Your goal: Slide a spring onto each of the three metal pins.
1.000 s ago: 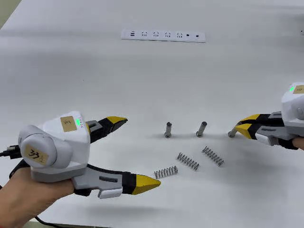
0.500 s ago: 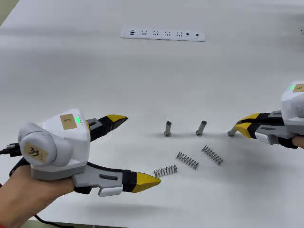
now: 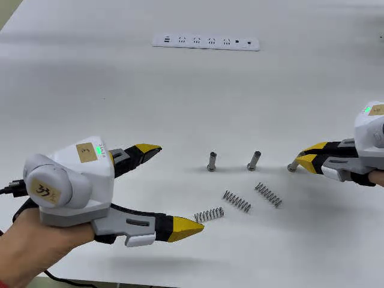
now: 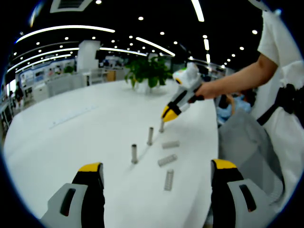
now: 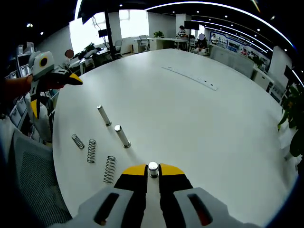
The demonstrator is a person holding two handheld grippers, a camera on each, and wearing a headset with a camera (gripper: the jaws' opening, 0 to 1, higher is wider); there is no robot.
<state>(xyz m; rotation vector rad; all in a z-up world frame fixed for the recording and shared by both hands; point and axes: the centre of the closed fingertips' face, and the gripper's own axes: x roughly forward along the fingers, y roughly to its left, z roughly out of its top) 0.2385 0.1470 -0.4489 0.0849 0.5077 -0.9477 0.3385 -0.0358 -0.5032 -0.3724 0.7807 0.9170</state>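
No spring is on a pin yet. All three coiled steel wire springs (image 3: 237,202) lie loose on the white table (image 3: 120,90), just in front of the row of three short silver metal pins (image 3: 212,162). Your right gripper (image 3: 305,157) is pinched narrow on the rightmost pin (image 5: 153,167). Your left gripper (image 3: 174,189) gapes wide and empty near the left-hand spring (image 3: 209,215). Since a second ago, nothing has noticeably moved, and both grippers hold as they were.

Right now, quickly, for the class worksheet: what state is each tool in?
Left tool: open wide, holding nothing.
Right tool: closed on the rightmost metal pin.
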